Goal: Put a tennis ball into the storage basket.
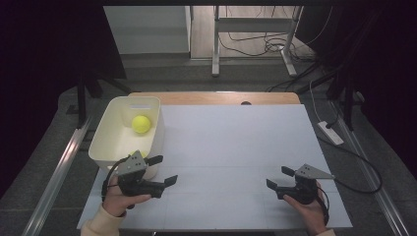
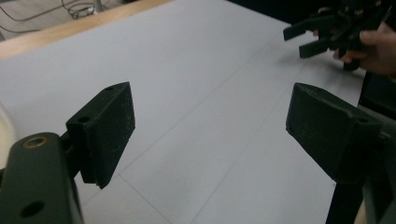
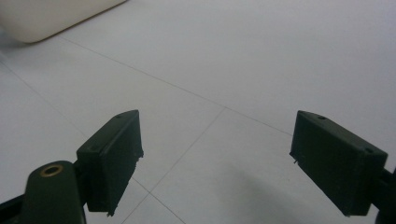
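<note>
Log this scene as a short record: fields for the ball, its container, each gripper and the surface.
ball: yellow tennis ball, inside the bin
container: cream plastic bin, at the table's left edge
left gripper: open, nothing between the fingers, beside the bin's near corner
right gripper: open, holding nothing, low over the sheet
surface: white sheet on a wooden table

Black grippers (image 1: 163, 170), cream sleeve (image 1: 98, 225)
</note>
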Demonstrator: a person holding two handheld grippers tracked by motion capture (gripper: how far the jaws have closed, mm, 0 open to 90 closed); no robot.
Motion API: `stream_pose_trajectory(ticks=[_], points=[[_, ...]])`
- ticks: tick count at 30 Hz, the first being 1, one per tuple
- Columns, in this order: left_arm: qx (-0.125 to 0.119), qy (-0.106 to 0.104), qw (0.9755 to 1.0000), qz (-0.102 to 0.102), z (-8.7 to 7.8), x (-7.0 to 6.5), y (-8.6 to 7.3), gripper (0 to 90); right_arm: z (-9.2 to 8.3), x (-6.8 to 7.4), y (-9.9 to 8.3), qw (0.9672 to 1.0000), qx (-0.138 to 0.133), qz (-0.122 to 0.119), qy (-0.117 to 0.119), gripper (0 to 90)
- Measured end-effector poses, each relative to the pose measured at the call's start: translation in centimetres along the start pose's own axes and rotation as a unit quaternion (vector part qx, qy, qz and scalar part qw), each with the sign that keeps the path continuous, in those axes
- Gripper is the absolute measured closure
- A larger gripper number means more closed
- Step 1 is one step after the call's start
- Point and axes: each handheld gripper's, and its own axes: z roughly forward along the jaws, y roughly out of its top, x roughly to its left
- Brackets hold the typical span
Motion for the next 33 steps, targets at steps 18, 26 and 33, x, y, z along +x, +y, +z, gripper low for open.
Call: stream_pose_trajectory(ticks=[18, 26, 33], points=[[0.042, -0.018, 0.9985, 0.032, 3.2, -0.6, -3.6, 15.4, 0.0, 0.0, -0.1, 1.0000, 0.001, 0.000, -0.001, 16.5], [0.034, -0.021, 0.9987, 0.033, 3.2, -0.7, -4.7, 14.8, 0.0, 0.0, -0.1, 1.0000, 0.001, 0.001, -0.001, 16.5], [0.030, -0.008, 0.9994, 0.017, 3.1, -0.4, -5.4, 14.7, 0.0, 0.0, -0.1, 1.0000, 0.001, 0.000, -0.001, 16.5]])
